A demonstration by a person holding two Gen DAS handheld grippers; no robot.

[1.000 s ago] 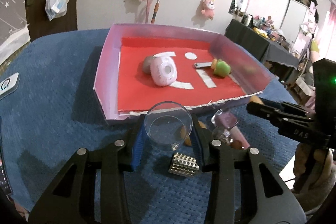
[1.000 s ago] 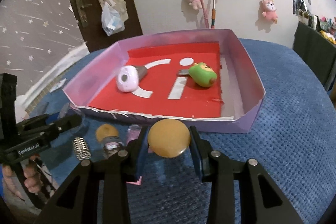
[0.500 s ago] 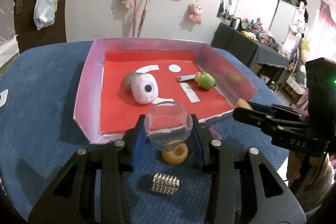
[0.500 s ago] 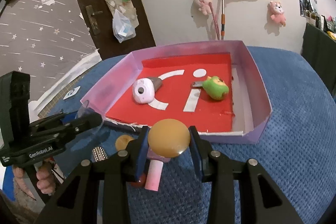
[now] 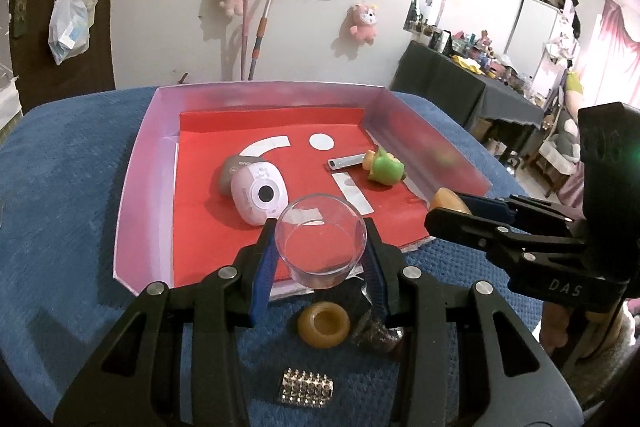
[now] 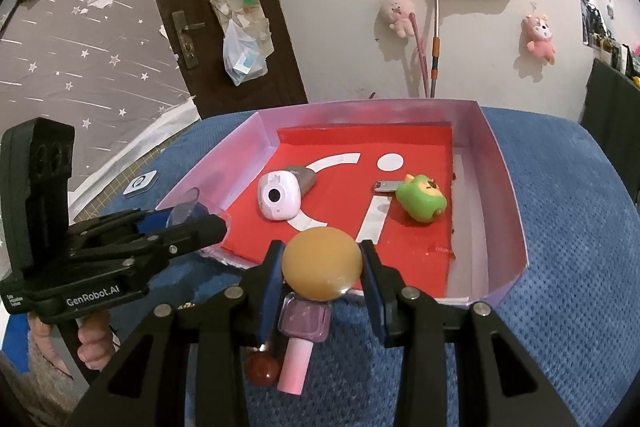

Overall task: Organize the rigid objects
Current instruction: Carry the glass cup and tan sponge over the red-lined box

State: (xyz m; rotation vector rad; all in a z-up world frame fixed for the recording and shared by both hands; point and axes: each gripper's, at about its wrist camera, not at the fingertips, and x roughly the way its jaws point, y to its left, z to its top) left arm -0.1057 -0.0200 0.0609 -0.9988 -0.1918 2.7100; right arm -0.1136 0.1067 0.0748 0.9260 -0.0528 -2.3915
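Note:
My left gripper (image 5: 320, 253) is shut on a clear glass cup (image 5: 320, 245), held above the near edge of the pink tray (image 5: 136, 195). My right gripper (image 6: 322, 271) is shut on a tan round lid (image 6: 322, 263), raised over the tray's near edge (image 6: 504, 287). It also shows in the left wrist view (image 5: 448, 203) at the tray's right corner. In the tray lie a pink toy camera (image 5: 260, 193), a green toy (image 5: 386, 167) and a small silver piece (image 5: 346, 161).
On the blue cloth (image 5: 60, 207) before the tray lie a tan ring (image 5: 324, 323), a silver studded block (image 5: 307, 388), a pink nail polish bottle (image 6: 302, 339) and a red ball (image 6: 262, 367). A card (image 6: 140, 183) lies at the far left.
Both grippers have risen and moved forward toward the tray with their loads. The loose items on the cloth now appear lower and nearer in both views.

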